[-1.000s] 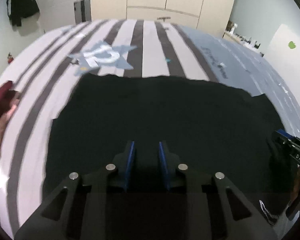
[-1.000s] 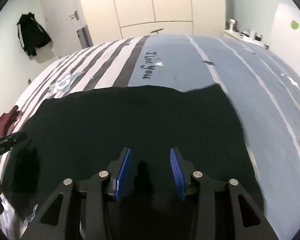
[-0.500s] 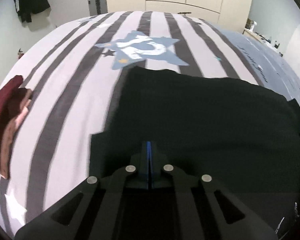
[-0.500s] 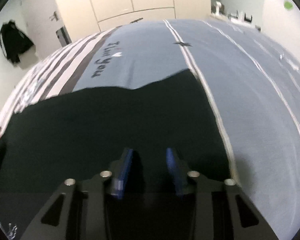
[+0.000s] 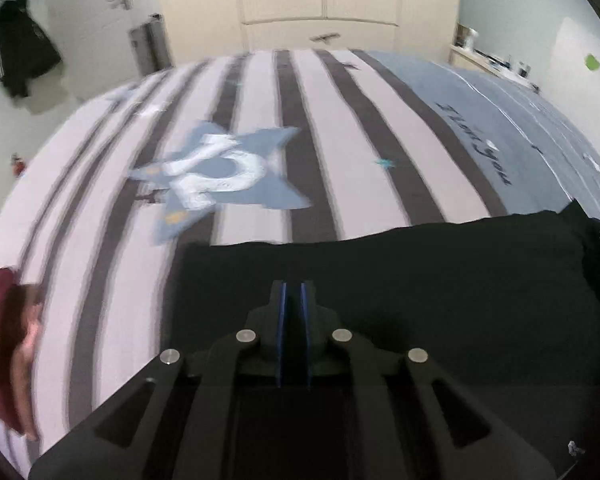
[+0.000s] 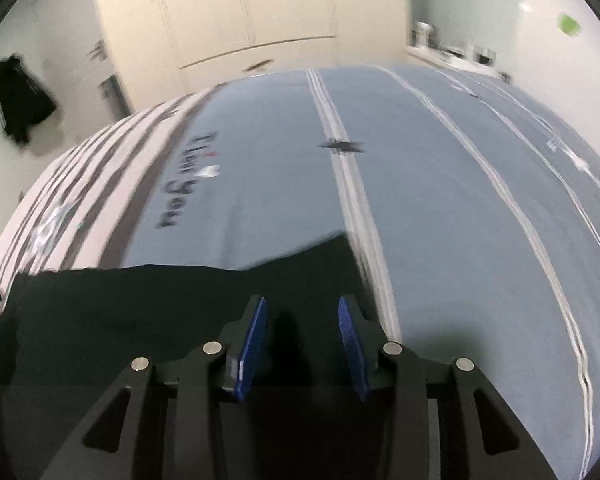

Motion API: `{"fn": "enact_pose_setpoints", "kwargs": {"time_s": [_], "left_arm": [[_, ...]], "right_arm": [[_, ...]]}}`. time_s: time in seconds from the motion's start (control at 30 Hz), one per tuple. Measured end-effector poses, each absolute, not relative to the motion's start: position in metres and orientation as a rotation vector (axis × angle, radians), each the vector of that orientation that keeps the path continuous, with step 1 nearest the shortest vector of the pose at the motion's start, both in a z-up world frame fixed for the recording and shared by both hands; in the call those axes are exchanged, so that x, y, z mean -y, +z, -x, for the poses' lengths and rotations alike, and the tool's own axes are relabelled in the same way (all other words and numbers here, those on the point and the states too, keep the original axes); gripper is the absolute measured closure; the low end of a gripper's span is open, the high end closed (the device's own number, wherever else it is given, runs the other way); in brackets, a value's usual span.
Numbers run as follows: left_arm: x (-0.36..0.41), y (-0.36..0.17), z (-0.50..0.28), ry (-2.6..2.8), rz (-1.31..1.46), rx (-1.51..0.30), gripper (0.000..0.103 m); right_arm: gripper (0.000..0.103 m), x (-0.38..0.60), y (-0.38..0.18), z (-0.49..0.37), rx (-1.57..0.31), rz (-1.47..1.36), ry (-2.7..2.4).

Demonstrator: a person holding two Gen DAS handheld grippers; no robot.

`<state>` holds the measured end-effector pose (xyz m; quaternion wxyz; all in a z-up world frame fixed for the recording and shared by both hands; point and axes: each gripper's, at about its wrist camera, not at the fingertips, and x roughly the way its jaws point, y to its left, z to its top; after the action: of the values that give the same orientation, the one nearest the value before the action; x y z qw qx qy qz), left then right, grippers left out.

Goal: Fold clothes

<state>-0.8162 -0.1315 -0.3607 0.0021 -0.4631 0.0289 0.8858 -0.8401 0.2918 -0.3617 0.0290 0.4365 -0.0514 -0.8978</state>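
Black garment being drawn across the bed

The left hand-held gripper point(image 5: 293, 296) is being kept nearly closed after narrowing, the black garment point(image 5: 420, 280) is being shifted, while the right hand-held gripper point(image 6: 302, 312) is being reopened above it.

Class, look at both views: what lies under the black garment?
The black garment lies on the bedspread: striped on one side, blue-grey on the other. The bedspread's pattern beneath the cloth is covered, as is anything else there.

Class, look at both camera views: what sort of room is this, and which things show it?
Probably a bedroom: a wide bed under a striped grey-and-white and blue duvet cover, tall cream built-in wardrobes, and a dark jacket hanging on the wall.
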Motion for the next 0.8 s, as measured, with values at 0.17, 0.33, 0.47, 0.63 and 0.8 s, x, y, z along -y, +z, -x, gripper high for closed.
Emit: {"fn": "enact_pose_setpoints", "kwargs": {"time_s": [0.17,0.33,0.47,0.63,0.8], "left_arm": [[0.142,-0.384,0.829,2.771,1.518,-0.119,0.094],[0.192,-0.382,0.826,2.876,1.574,-0.057,0.094],[0.229,-0.375,0.818,2.945,1.611,-0.015,0.089],[0.248,-0.344,0.785,3.012,1.538,0.062,0.086],[0.220,-0.318,0.712,2.935,1.422,0.026,0.086]], "right_arm": [[0.068,-0.273,-0.390,0.863,0.126,-1.449,-2.723],[0.072,-0.320,-0.396,0.867,0.209,-1.480,-2.789],[0.076,-0.336,-0.394,0.867,0.081,-1.488,-2.800],[0.070,-0.377,-0.375,0.856,0.253,-1.500,-2.906],[0.069,-0.366,-0.353,0.804,0.241,-1.380,-2.882]]}}
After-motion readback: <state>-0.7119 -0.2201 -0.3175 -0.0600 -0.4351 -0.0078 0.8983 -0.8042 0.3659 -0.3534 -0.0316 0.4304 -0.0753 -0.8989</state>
